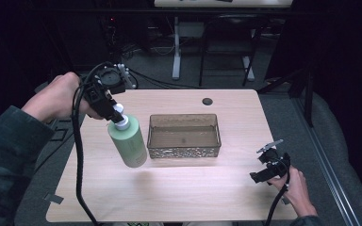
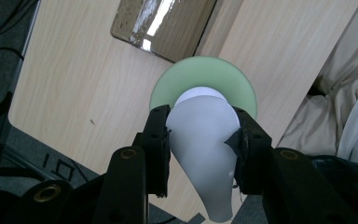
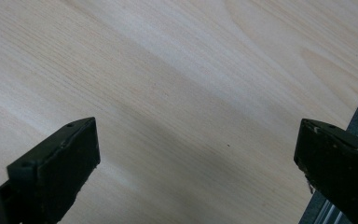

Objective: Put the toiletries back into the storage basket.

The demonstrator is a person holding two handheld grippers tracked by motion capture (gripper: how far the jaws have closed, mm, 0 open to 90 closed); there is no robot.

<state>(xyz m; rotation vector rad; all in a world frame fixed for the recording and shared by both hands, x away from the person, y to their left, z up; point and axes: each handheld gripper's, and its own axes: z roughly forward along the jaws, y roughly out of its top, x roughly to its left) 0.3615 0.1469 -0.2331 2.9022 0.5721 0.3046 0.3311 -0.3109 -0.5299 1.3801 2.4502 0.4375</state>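
Bottle (image 1: 128, 140), green with a white pump top, hangs tilted from the left gripper (image 1: 114, 112), clamped at the pump and lifted off the counter (image 1: 179, 188). Brown tray (image 1: 184, 136) sits just to the gripper's right, empty. Right gripper (image 1: 269, 165) idles near the counter's right edge, well apart from the bottle.

Left gripper view: jaws closed on the white pump head (image 2: 205, 149), green bottle shoulder (image 2: 203, 77) below it, tray corner (image 2: 163, 25) just beyond.

Right gripper view: jaws spread wide over bare counter (image 3: 177, 93), holding nothing.

Progress estimate: pick done, bottle airborne. Left to do, likely: carry over the tray, lower, release. Tilted hang from the pump looks like a slip risk.
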